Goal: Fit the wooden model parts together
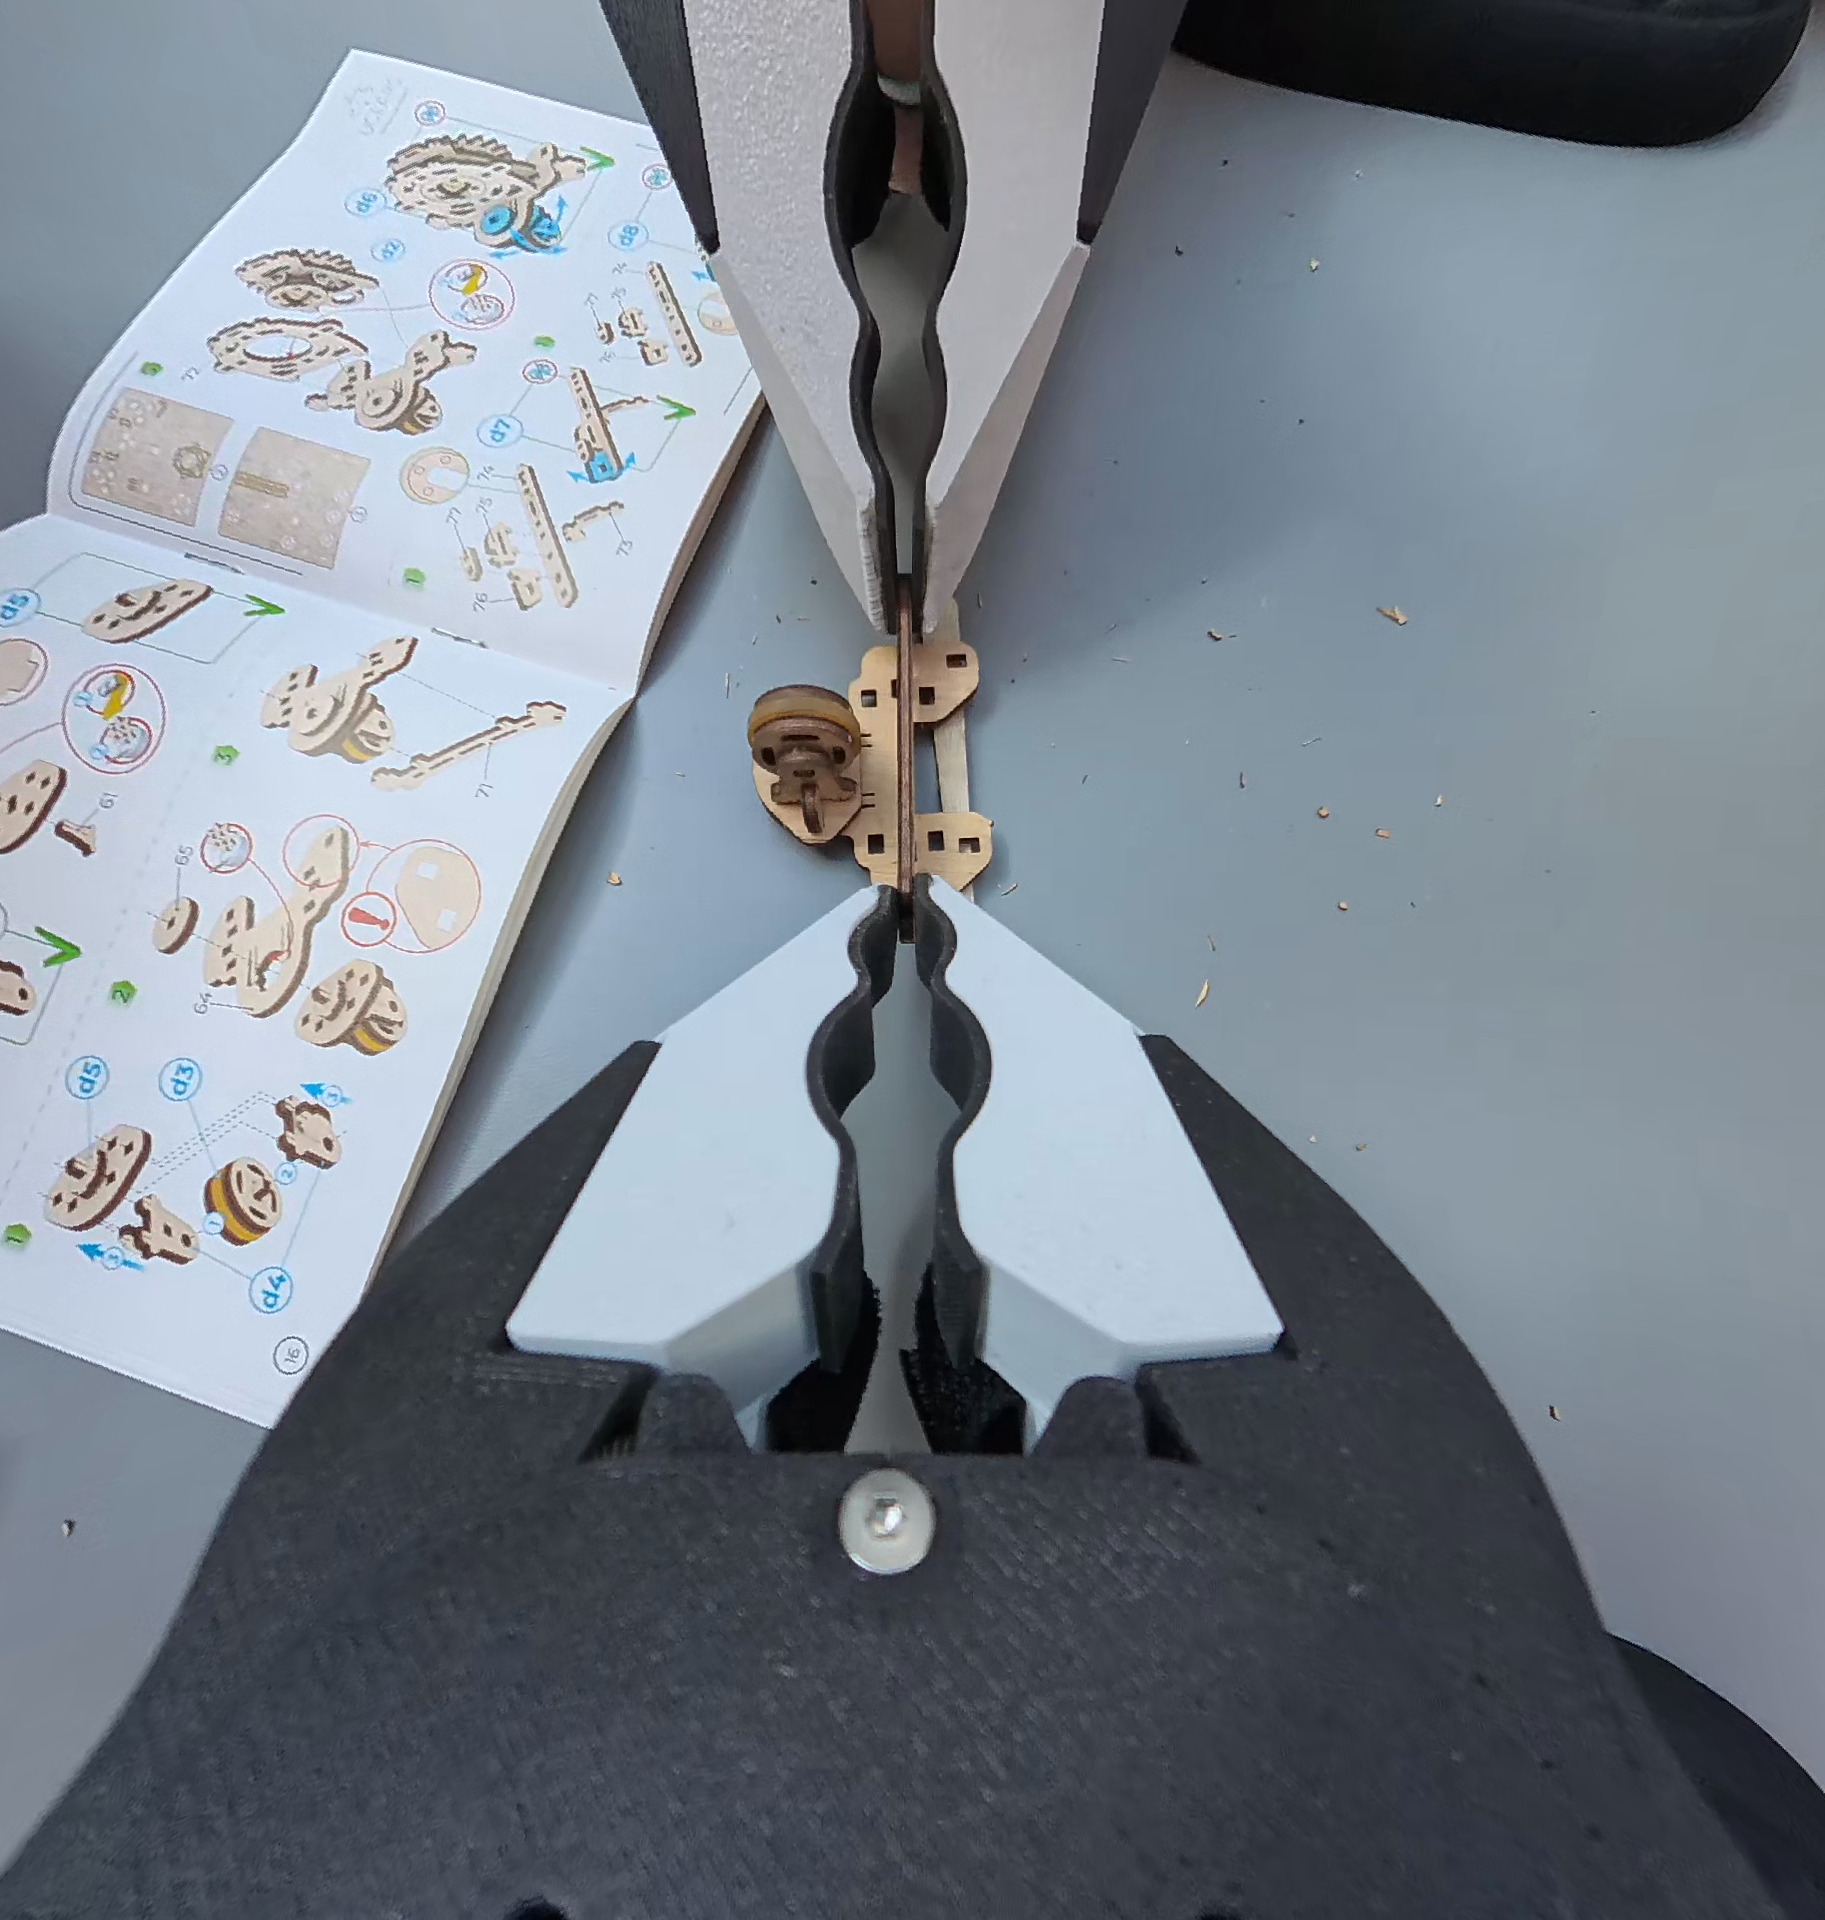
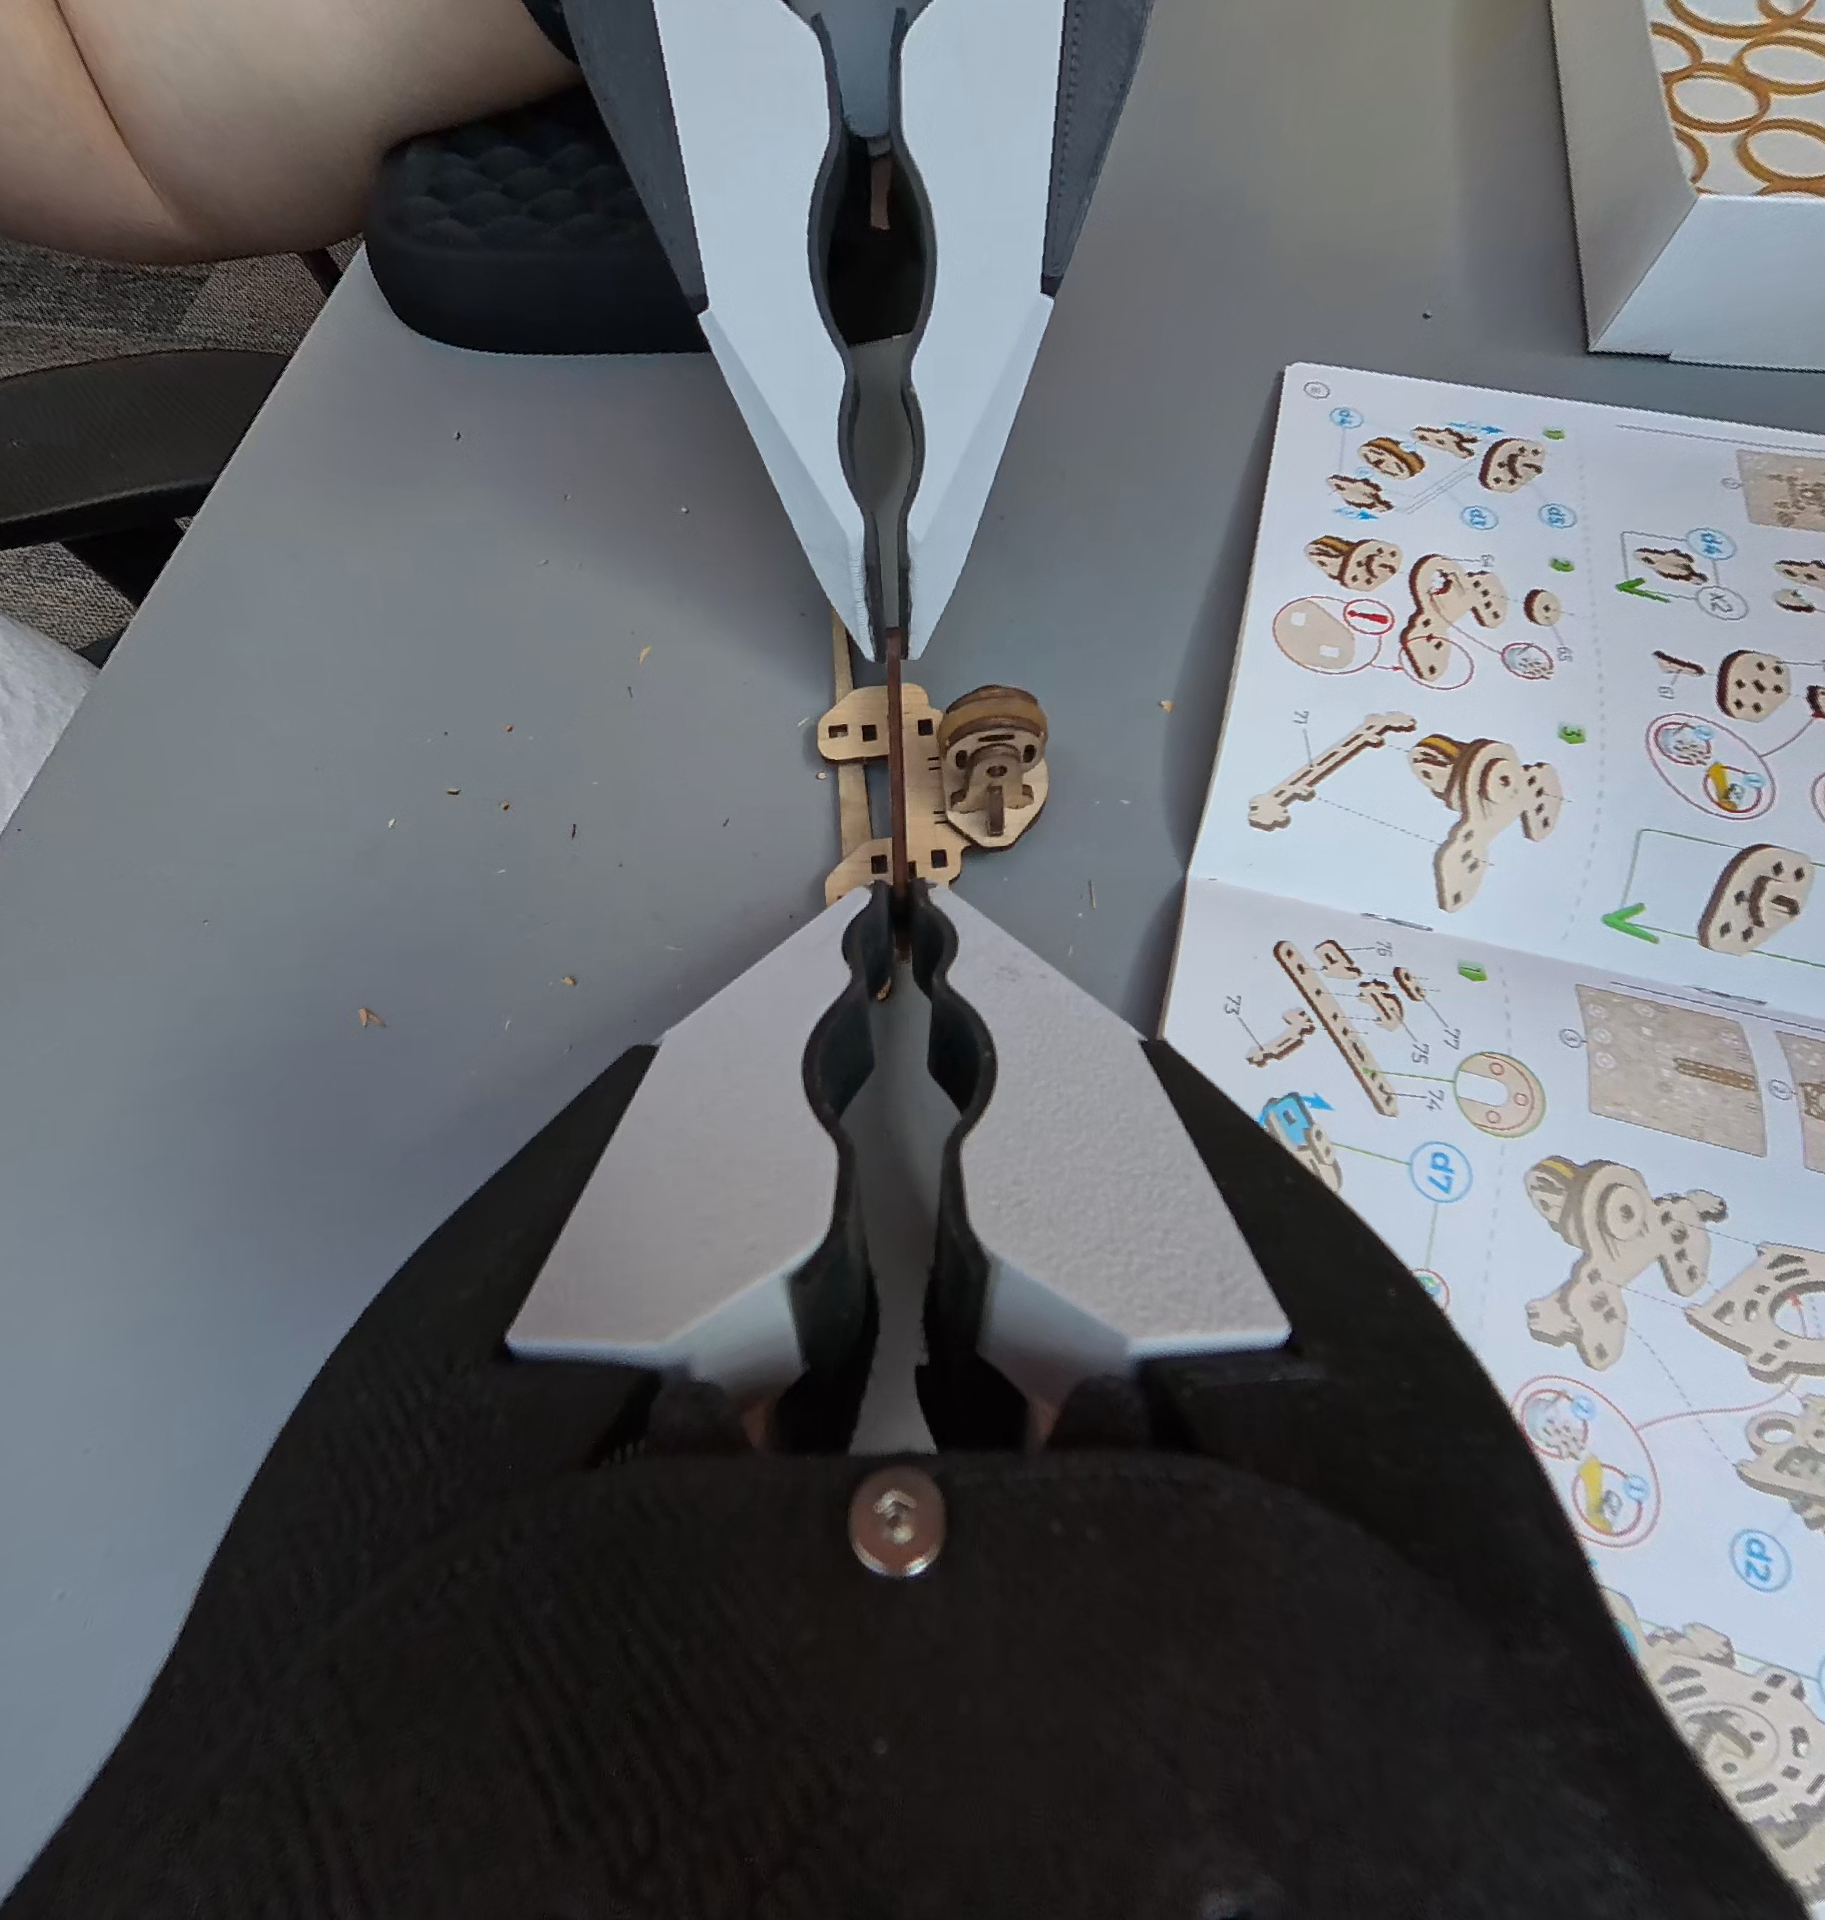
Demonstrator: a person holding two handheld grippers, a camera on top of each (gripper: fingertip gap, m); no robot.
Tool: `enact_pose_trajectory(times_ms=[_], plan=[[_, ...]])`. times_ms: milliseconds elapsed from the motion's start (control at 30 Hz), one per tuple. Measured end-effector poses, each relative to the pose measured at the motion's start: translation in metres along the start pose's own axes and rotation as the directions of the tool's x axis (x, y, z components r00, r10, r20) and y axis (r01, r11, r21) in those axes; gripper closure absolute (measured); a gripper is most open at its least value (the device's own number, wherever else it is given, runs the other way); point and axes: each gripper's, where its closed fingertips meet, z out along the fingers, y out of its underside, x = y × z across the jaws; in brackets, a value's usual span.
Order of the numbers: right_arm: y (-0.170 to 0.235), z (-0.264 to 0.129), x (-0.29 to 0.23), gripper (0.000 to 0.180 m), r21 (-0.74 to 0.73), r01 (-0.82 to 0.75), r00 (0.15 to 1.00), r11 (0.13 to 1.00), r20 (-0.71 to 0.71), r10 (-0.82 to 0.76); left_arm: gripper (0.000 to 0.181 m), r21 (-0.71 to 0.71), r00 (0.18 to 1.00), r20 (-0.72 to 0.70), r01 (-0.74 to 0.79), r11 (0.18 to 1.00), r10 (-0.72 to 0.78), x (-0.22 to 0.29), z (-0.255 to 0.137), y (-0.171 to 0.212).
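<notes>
Both tools, left tool [image 1: 903, 914] and right tool [image 2: 895, 920], pinch opposite ends of one thin strip [image 1: 904, 769], its long axis running straight between them, over the slotted plate [image 1: 923, 769].

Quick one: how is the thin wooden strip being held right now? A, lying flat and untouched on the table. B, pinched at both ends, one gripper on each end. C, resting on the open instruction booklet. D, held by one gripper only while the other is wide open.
B: the left gripper and the right gripper each have their jaws closed on opposite ends of the wooden strip, which stands on edge in the slotted wooden base.
</notes>
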Motion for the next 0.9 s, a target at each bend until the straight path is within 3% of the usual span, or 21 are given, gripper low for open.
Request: enact_pose_trajectory(times_ms=[900], plan=[[0.0002,0.0011,0.0044,0.177,-0.004,-0.002,1.0,1.0,-0.019,0.002,0.18,0.011,1.0,-0.002,0.01,1.0,-0.01,0.0003,-0.0015,-0.0016]])
